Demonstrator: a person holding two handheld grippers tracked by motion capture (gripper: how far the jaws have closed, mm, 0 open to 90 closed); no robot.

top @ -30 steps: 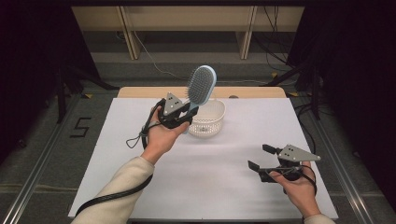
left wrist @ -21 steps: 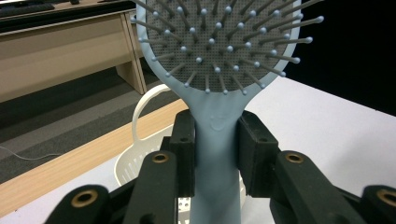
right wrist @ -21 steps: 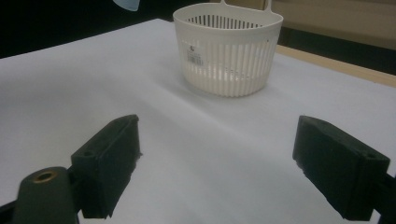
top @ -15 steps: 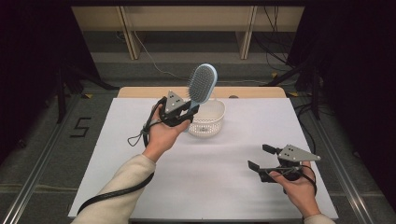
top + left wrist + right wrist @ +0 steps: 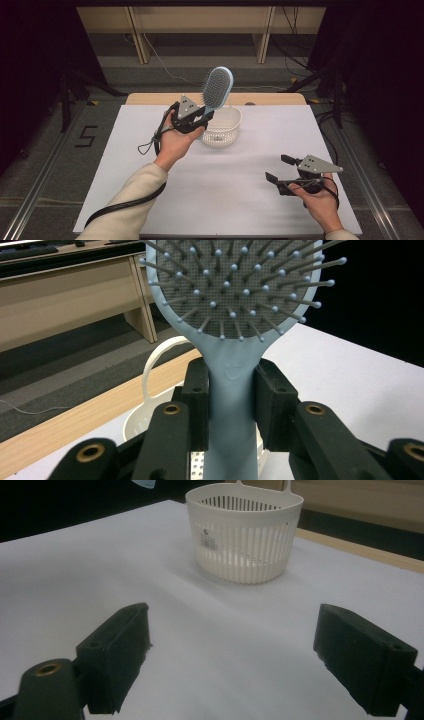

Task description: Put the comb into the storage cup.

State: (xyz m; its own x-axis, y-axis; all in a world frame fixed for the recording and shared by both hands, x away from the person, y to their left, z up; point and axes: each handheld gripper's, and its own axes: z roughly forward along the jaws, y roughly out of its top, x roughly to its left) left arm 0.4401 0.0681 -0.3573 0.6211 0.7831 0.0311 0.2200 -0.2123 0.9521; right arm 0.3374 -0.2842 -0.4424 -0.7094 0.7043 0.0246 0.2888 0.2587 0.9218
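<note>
A light blue hairbrush [image 5: 217,88] stands upright, head up, in my left gripper [image 5: 202,118], whose jaws are shut on its handle [image 5: 233,405]. The bristled head [image 5: 240,282] faces the left gripper view's camera. Brush and gripper hang just left of and above a white slotted basket [image 5: 221,127] on the white table [image 5: 150,150]. My right gripper [image 5: 279,169] rests low near the table's front right, open with nothing between its jaws. From the right gripper view the basket [image 5: 245,530] stands ahead, beyond the open gripper [image 5: 232,655].
A wooden strip [image 5: 270,98] runs along the table's far edge. Beyond it stand wooden desk legs [image 5: 135,30] and floor cables. A "5" marker [image 5: 86,136] lies on the floor at left. White tabletop stretches between the two hands.
</note>
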